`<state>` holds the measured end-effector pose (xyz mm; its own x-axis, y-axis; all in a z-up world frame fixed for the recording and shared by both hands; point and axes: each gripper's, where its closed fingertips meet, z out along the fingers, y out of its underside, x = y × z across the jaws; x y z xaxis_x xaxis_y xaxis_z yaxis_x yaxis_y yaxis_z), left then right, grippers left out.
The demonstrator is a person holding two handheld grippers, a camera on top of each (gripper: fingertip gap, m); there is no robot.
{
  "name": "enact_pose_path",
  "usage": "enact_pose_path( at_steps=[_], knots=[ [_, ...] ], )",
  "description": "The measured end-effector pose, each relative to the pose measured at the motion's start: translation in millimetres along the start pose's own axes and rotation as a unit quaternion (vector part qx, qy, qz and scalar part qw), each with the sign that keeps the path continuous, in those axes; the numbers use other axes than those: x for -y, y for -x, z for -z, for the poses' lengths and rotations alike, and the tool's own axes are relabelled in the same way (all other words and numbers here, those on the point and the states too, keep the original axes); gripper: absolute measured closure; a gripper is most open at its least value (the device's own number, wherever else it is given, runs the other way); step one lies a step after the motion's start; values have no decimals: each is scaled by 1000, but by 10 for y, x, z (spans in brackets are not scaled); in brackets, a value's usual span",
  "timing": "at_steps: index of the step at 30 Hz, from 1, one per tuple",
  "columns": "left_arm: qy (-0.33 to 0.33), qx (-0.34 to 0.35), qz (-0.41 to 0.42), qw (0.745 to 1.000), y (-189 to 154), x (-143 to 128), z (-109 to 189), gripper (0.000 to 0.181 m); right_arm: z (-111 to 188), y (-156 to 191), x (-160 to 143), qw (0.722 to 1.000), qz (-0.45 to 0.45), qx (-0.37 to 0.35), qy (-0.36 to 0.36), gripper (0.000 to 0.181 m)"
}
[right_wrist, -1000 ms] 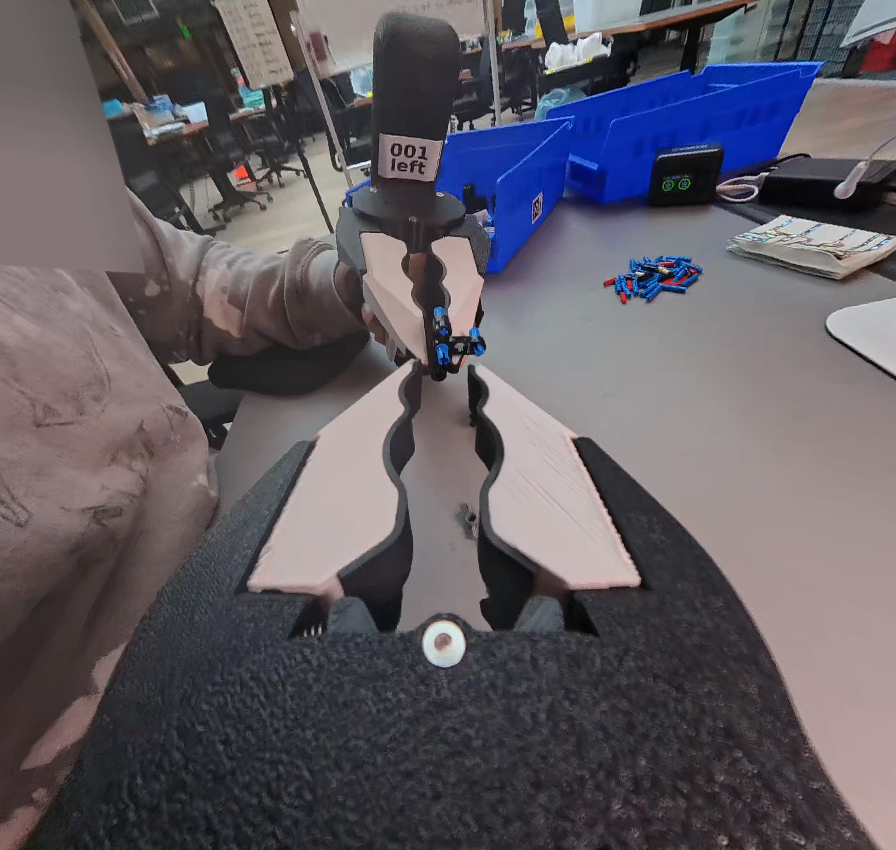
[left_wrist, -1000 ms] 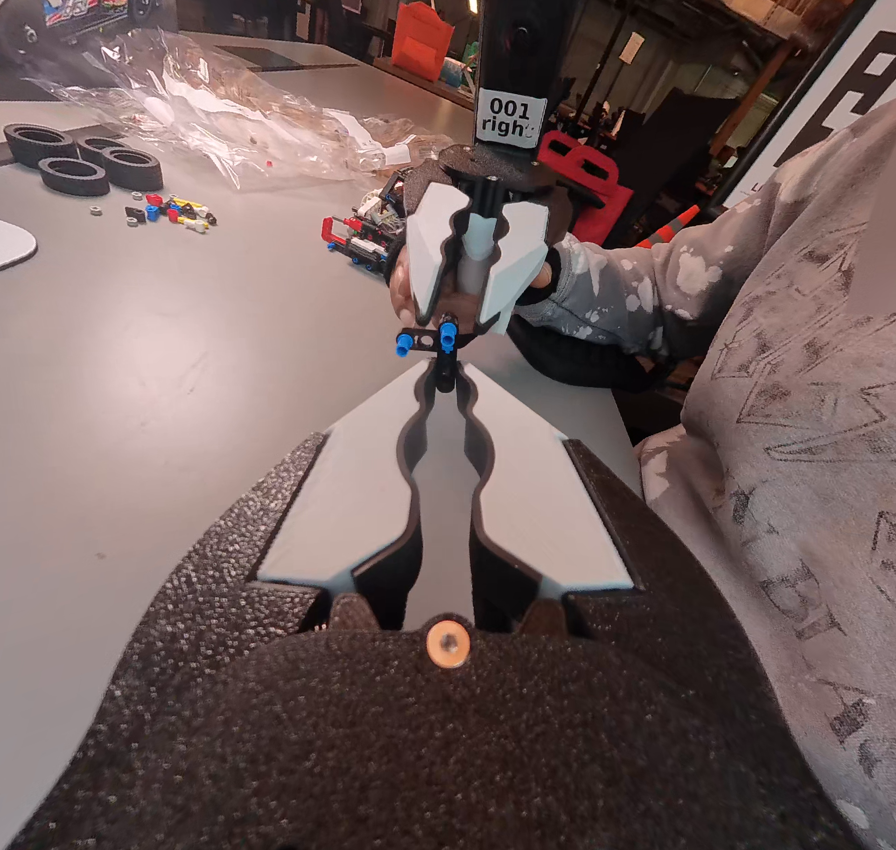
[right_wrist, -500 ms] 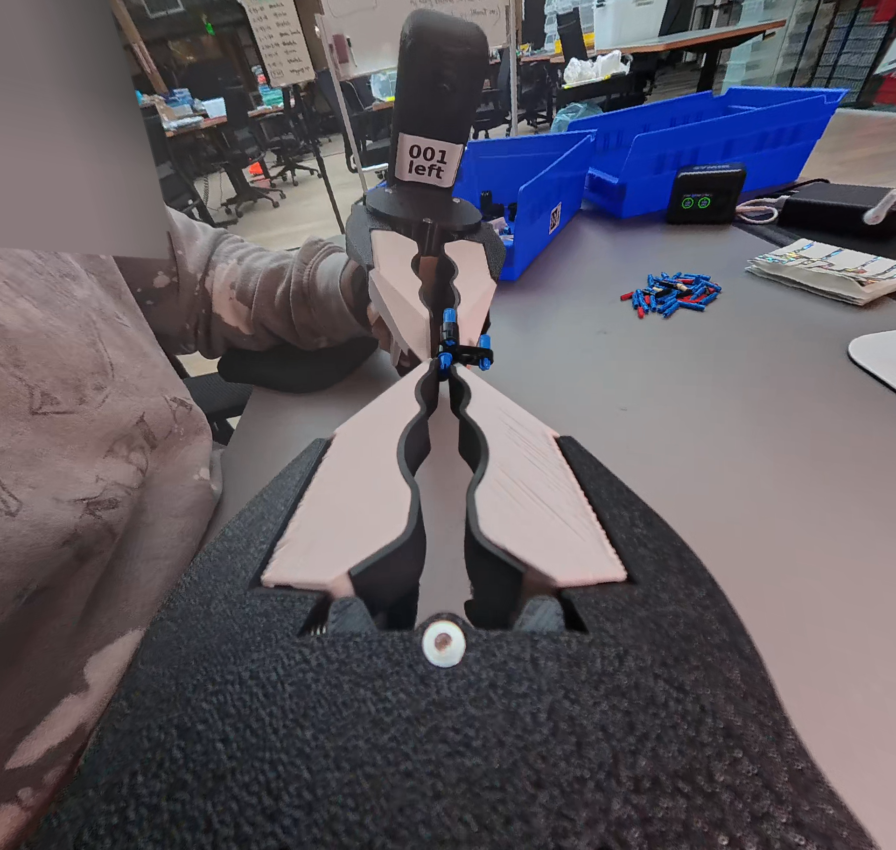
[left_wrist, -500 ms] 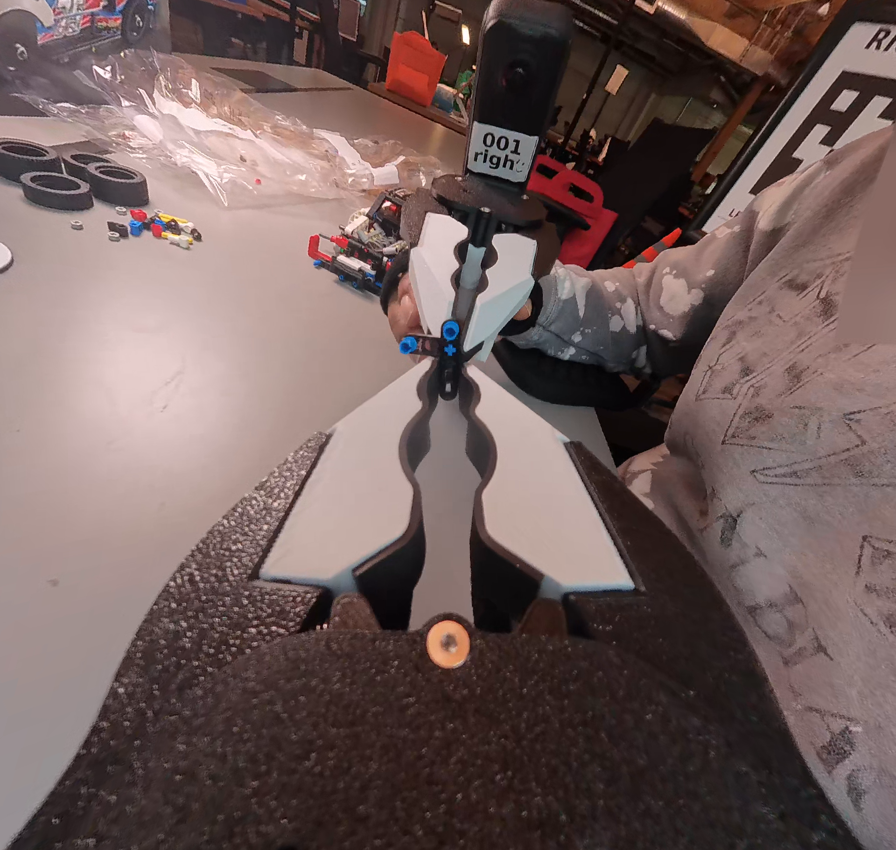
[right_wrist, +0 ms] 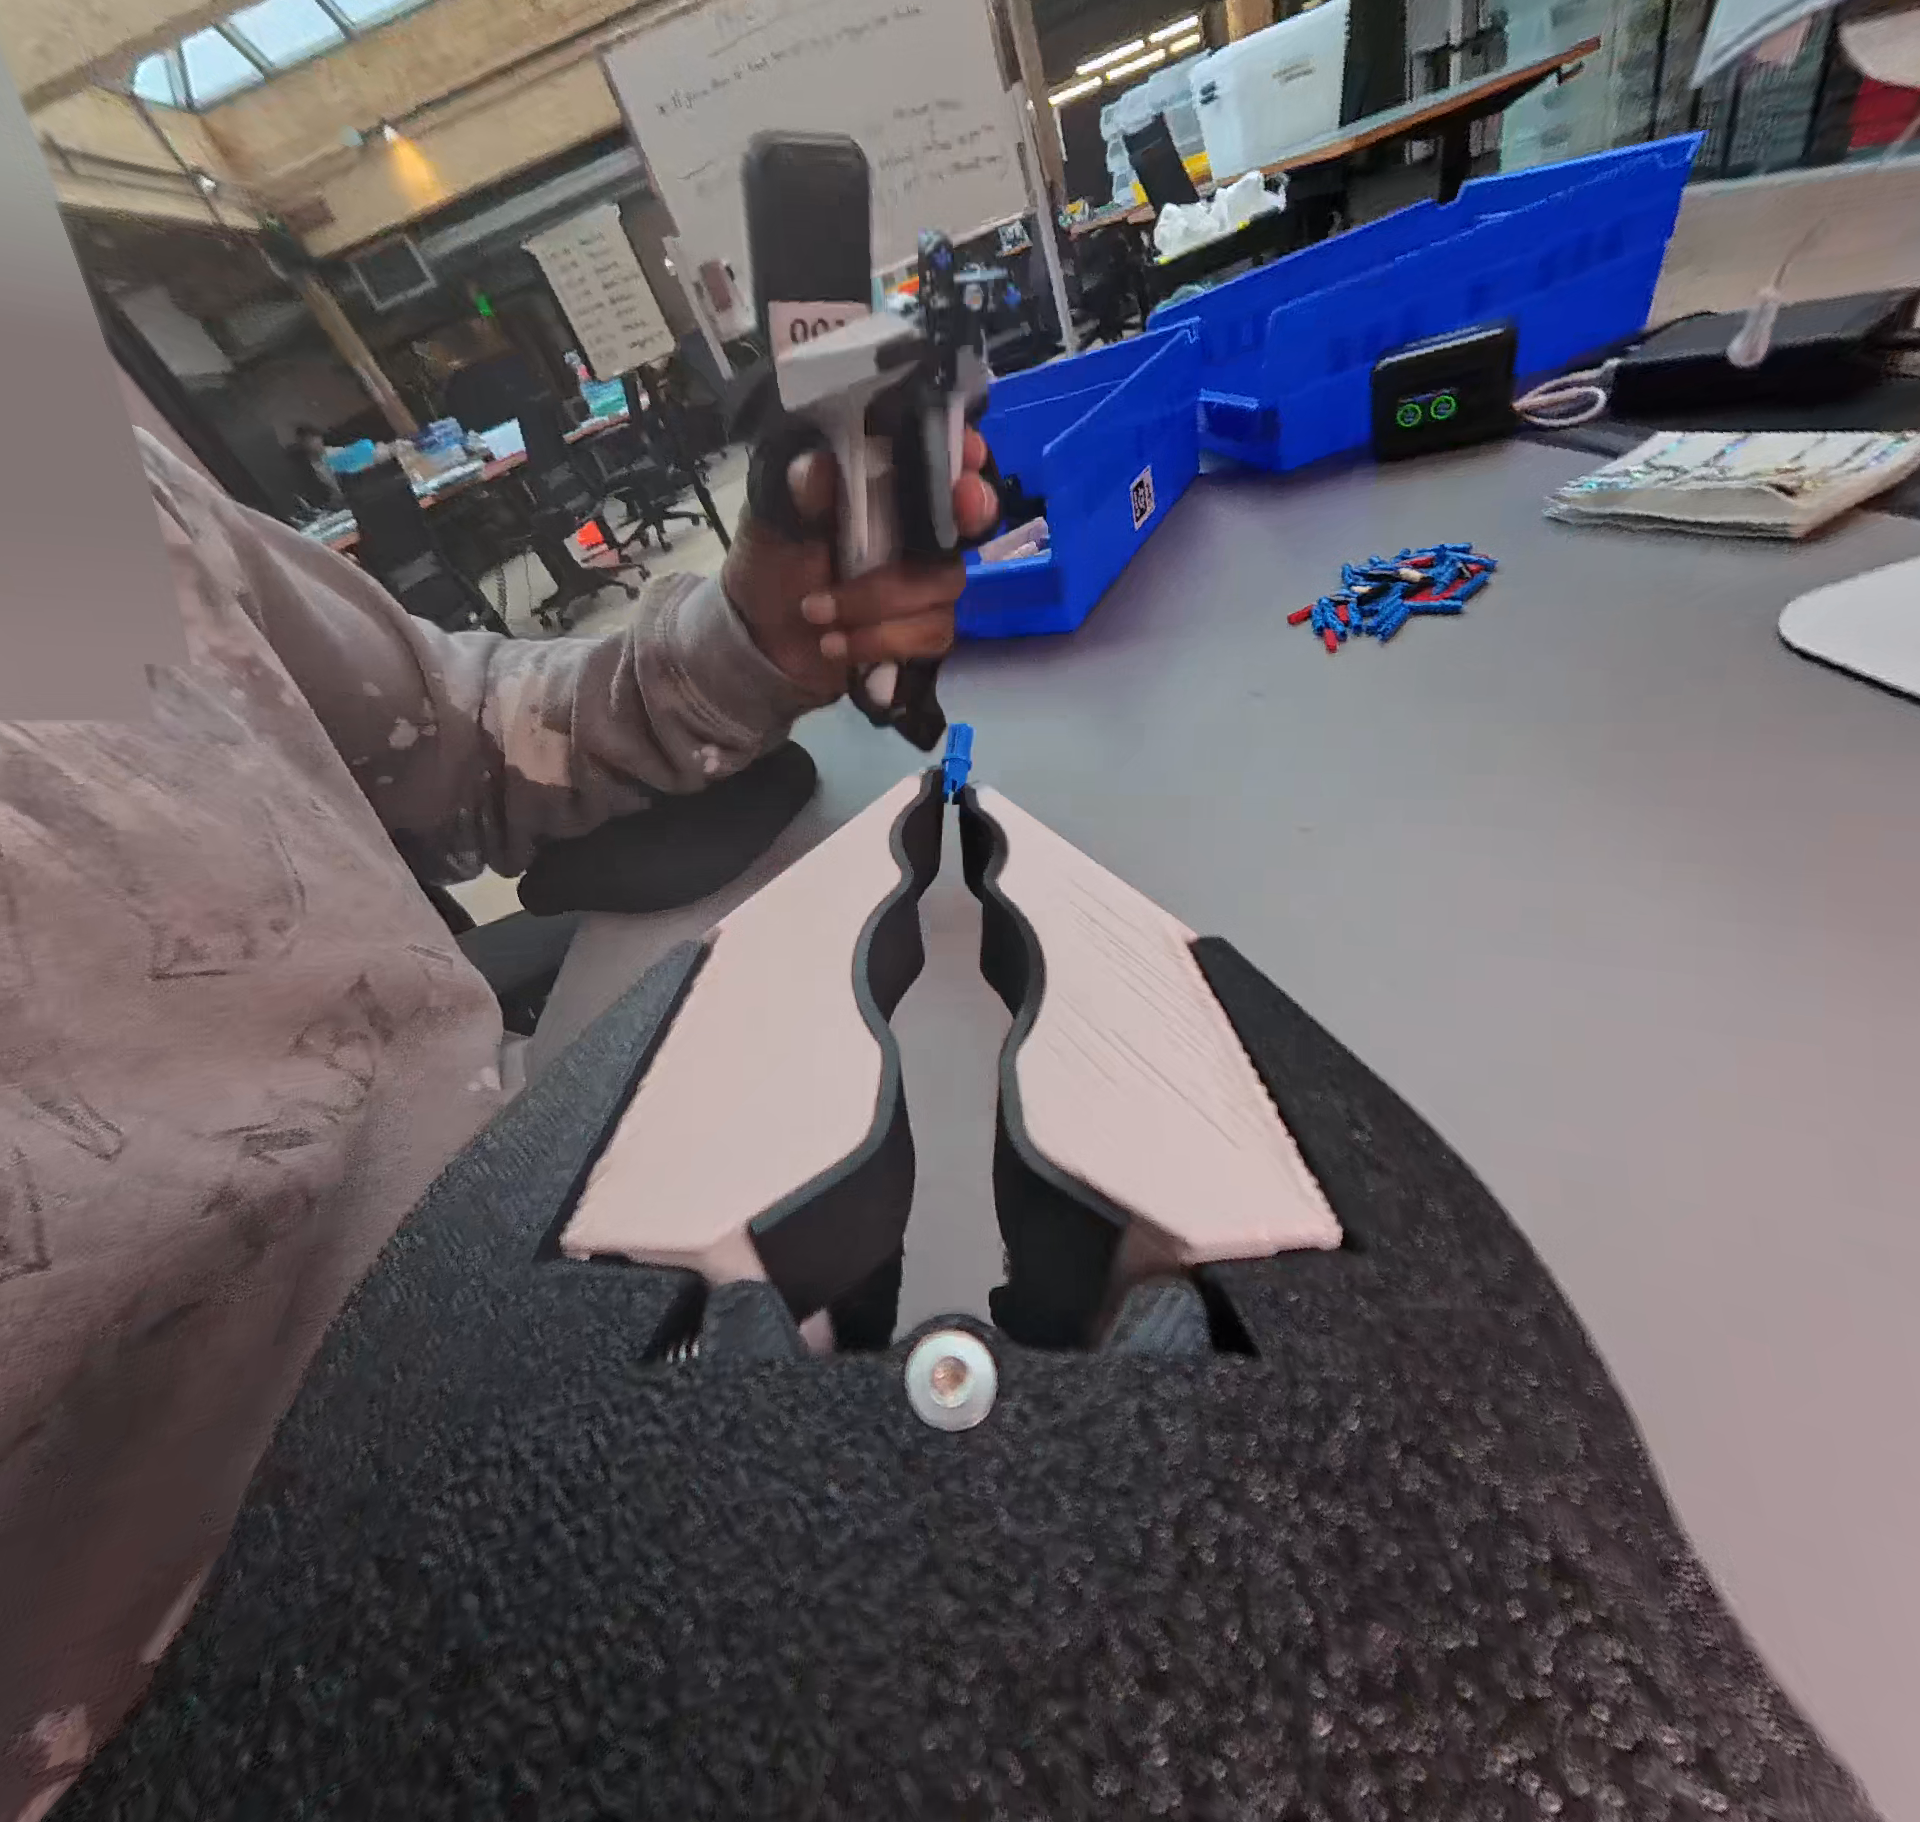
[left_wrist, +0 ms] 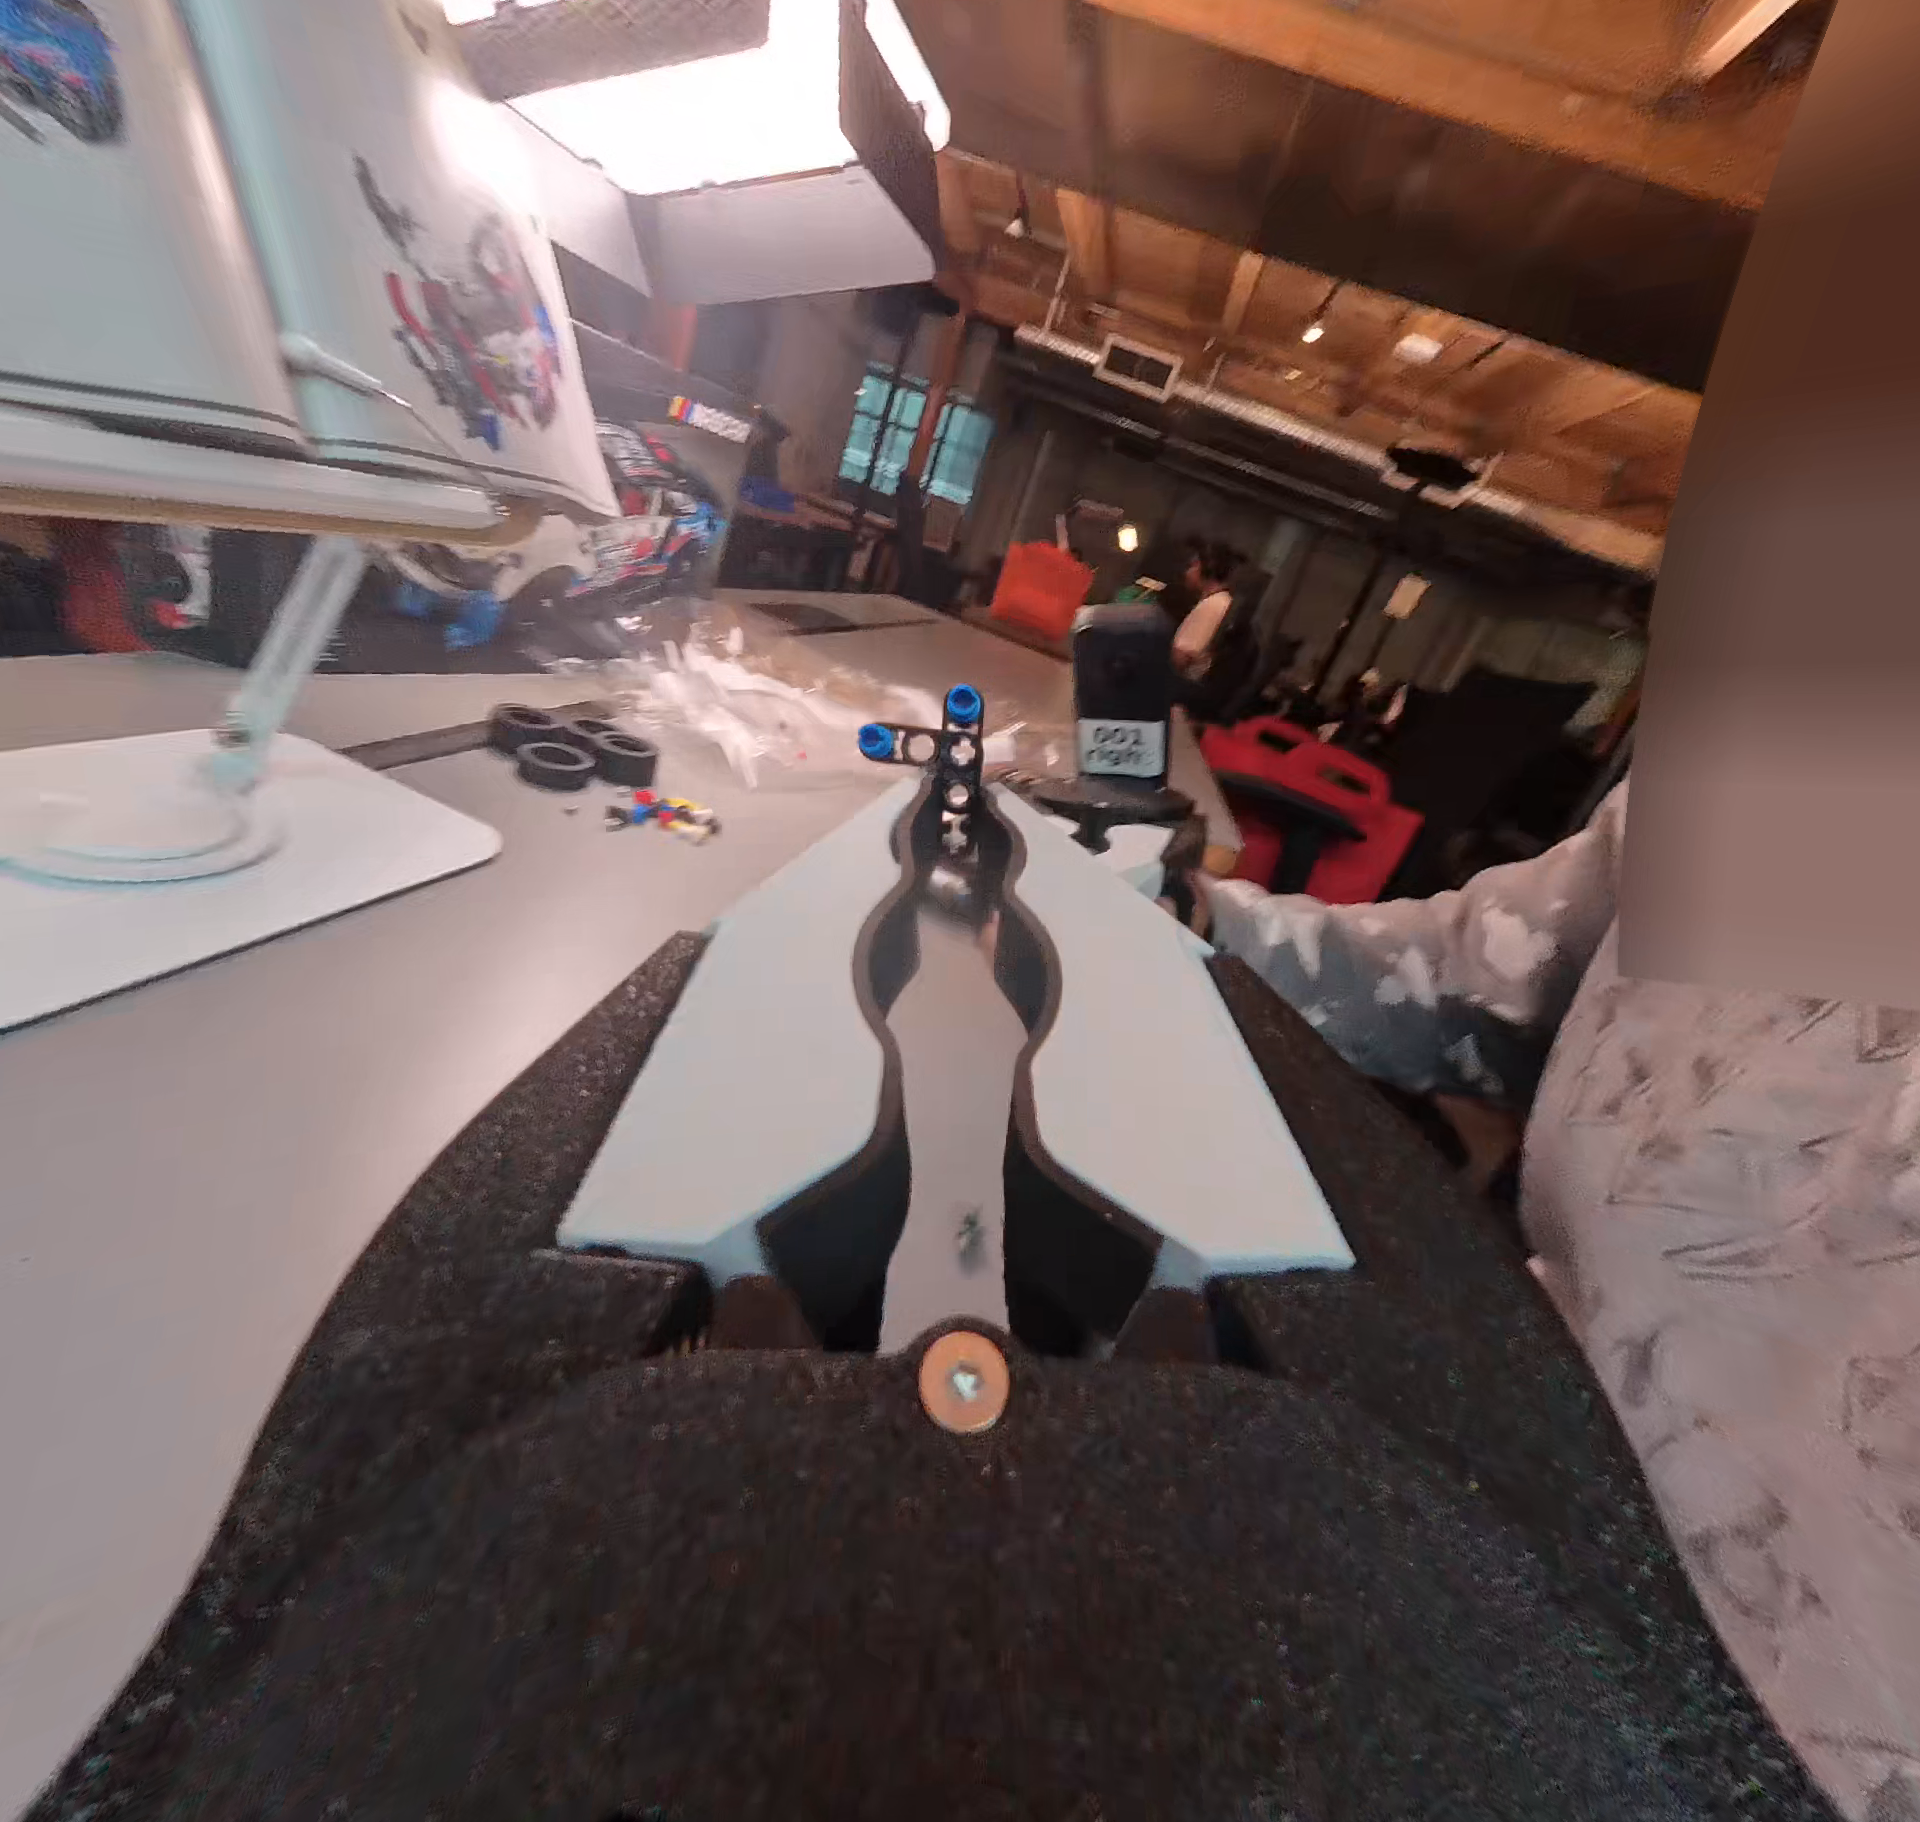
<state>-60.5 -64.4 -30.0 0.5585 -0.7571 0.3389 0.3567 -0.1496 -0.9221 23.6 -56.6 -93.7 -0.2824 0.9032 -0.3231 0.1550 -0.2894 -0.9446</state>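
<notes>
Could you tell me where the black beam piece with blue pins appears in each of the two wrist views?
Left wrist view: black beam piece with blue pins, upper centre, clamped in the left gripper.
Right wrist view: upper centre-left, blurred.
Shared landmark: grey table.

Black holed beam point(left_wrist: 954, 770) with blue pins stands upright.

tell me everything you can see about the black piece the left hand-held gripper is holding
The black perforated beam looks like plastic, a slim bar with a row of holes and a short arm branching left near its top. Two blue pins are plugged in, one at the top and one at the arm's end. It stands upright above the table, its lower end pinched between the fingertips of the left hand-held gripper; nothing else touches it.
</notes>
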Motion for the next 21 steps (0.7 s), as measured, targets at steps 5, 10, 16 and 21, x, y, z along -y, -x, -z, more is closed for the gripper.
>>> enact_pose_path(
  at_steps=[5,10,16,21],
  knots=[
    [79,75,-42,993,242,-177,52,176,-419,-205,-609,957,159,-87,227,178],
    [86,96,-9,992,430,-294,102,175,-613,-269,-997,907,226,-104,339,177],
    [119,79,-8,990,371,-486,15,175,-652,-324,-1046,904,228,-109,346,174],
    [148,53,-2,988,290,-654,-38,175,-573,-264,-741,936,202,-98,271,158]
  ],
)
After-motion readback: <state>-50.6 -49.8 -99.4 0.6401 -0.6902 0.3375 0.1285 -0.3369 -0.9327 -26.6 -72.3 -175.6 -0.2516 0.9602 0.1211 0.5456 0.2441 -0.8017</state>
